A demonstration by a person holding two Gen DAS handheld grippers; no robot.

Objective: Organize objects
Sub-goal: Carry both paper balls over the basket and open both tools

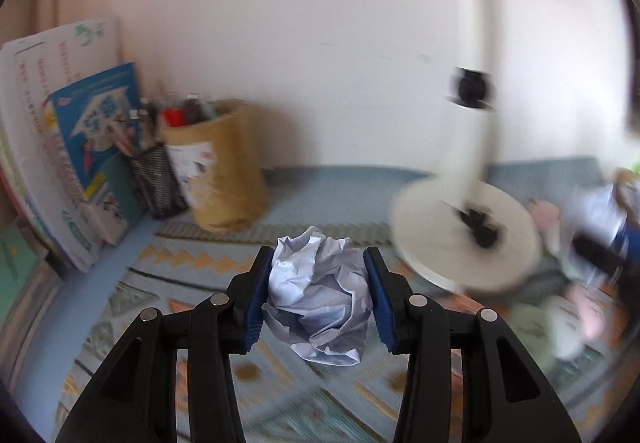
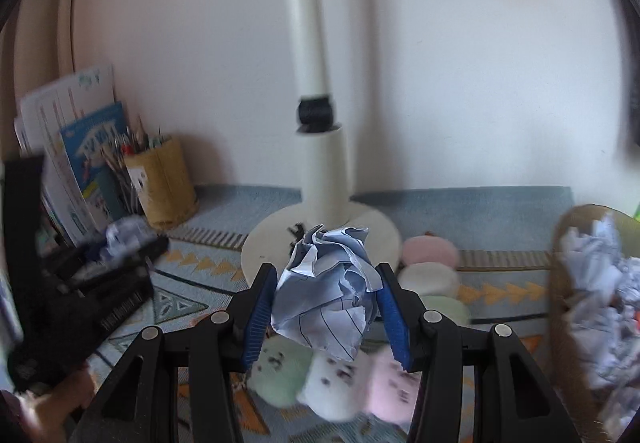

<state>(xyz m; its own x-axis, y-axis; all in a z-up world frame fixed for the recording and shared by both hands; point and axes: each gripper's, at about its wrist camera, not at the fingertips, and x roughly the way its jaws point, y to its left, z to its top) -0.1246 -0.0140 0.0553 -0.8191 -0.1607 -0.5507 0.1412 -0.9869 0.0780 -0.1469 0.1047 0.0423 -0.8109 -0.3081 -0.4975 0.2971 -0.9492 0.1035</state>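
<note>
Patterned blue cloth (image 1: 132, 307) covers the desk below a pale wall. Above it the left gripper (image 1: 319, 297) pinches a crumpled paper ball (image 1: 320, 299) between its blue pads (image 1: 256, 303). Beyond stand a kraft pen pot (image 1: 224, 171), books (image 1: 64, 147) and a white lamp (image 1: 472, 147). The right gripper (image 2: 326, 303) clamps a second, ruled paper wad (image 2: 326, 295) over pastel plush cubes (image 2: 332, 387). At right a basket (image 2: 560, 283) holds more crumpled paper (image 2: 600, 303).
</note>
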